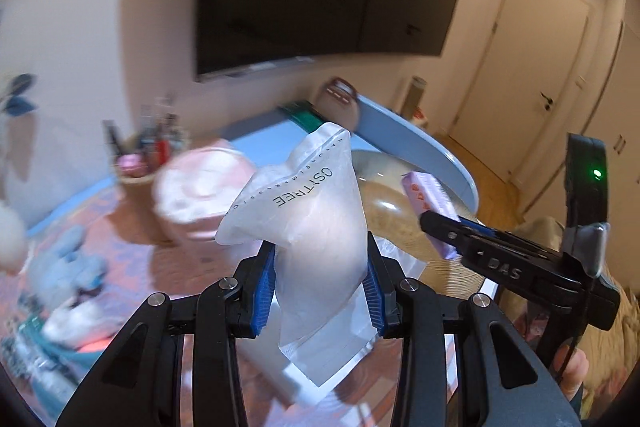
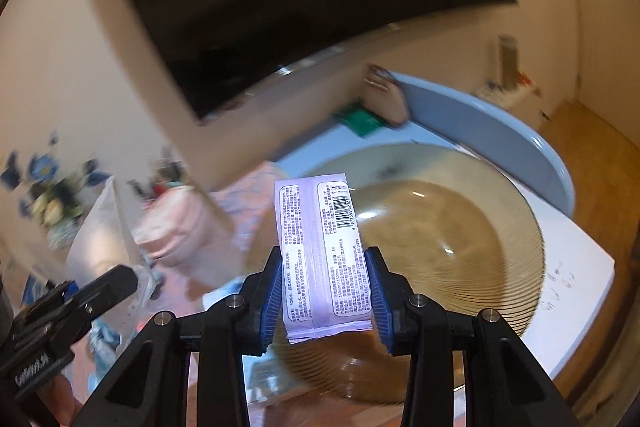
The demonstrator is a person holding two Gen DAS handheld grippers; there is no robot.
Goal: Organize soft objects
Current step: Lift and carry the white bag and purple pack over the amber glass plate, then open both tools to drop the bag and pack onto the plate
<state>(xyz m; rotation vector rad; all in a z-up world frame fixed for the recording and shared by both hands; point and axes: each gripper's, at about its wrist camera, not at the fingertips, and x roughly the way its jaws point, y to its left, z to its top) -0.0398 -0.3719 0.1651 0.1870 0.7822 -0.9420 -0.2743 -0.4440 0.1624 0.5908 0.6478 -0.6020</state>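
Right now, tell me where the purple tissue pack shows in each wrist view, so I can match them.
Left wrist view: the purple tissue pack is right of centre, clamped in the right claw reaching in from the right.
Right wrist view: it stands centre frame, between that claw's blue pads.
Shared landmark: the amber glass bowl behind the pack.
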